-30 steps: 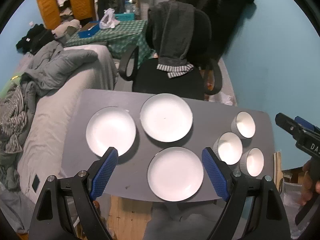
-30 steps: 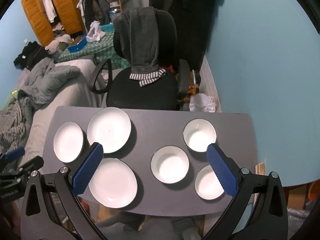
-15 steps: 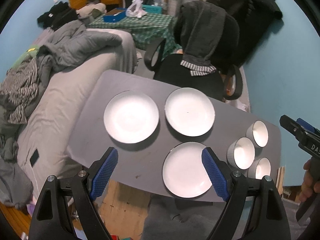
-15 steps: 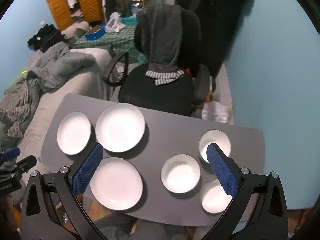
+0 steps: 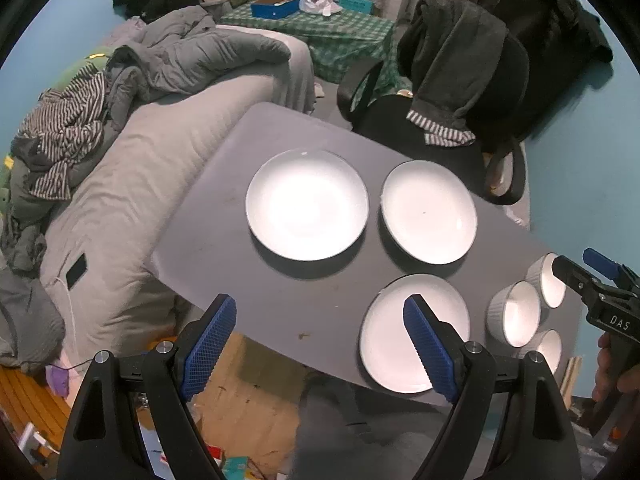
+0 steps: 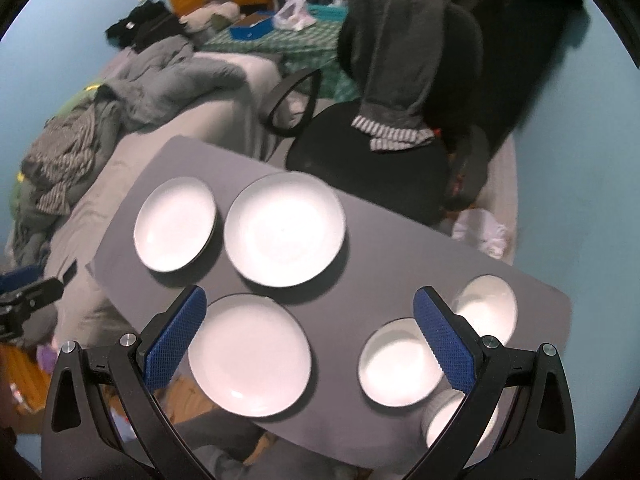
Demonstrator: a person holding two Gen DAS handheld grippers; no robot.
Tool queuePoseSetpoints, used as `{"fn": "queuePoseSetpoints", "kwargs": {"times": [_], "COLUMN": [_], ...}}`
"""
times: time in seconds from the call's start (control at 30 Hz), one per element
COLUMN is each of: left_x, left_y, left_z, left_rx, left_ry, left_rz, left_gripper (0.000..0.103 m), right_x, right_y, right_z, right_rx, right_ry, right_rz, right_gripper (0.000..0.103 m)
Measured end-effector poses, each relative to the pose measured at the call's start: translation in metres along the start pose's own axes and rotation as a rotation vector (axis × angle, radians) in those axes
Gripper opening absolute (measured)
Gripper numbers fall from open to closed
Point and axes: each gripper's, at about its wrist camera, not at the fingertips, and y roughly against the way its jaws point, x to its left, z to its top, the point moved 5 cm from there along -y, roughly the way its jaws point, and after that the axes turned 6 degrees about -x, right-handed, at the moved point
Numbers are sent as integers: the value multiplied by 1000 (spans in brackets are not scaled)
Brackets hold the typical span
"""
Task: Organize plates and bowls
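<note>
Both the left gripper point(image 5: 318, 344) and right gripper point(image 6: 308, 336) hang wide apart, empty, above the grey table point(image 5: 224, 216). Three white plates point(image 5: 307, 205) lie left; three bowls point(image 6: 398, 362) cluster right.

Overhead glare, fisheye warp, slight blur

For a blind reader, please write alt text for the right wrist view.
The open right gripper hovers above a grey table with three white plates on the left and three white bowls on the right. A black chair stands behind.
</note>
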Motion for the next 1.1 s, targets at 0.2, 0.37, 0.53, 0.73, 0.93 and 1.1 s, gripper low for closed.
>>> {"fn": "queuePoseSetpoints", "kwargs": {"times": [0.2, 0.37, 0.53, 0.73, 0.93, 1.1], "left_x": [2, -4, -15, -30, -38, -39], "left_y": [-18, -34, -49, -70, -97, -119], "left_z": [-7, -16, -25, -32, -43, -56], "left_rx": [2, 19, 30, 48, 81, 130], "left_ry": [-29, -47, -79, -130, -180, -200], "left_rz": [25, -1, -24, -33, -32, -26], "left_gripper": [87, 87, 87, 87, 87, 87], "right_x": [3, -1, 3, 9, 10, 10], "right_y": [-28, -55, -78, -105, -125, -138], "right_z": [-12, -30, -46, -66, -82, -93], "right_rx": [47, 106, 161, 211, 258, 281], "right_ry": [27, 22, 32, 65, 64, 64], "right_rz": [34, 63, 96, 103, 129, 135], "right_gripper": [102, 102, 102, 102, 102, 97]}}
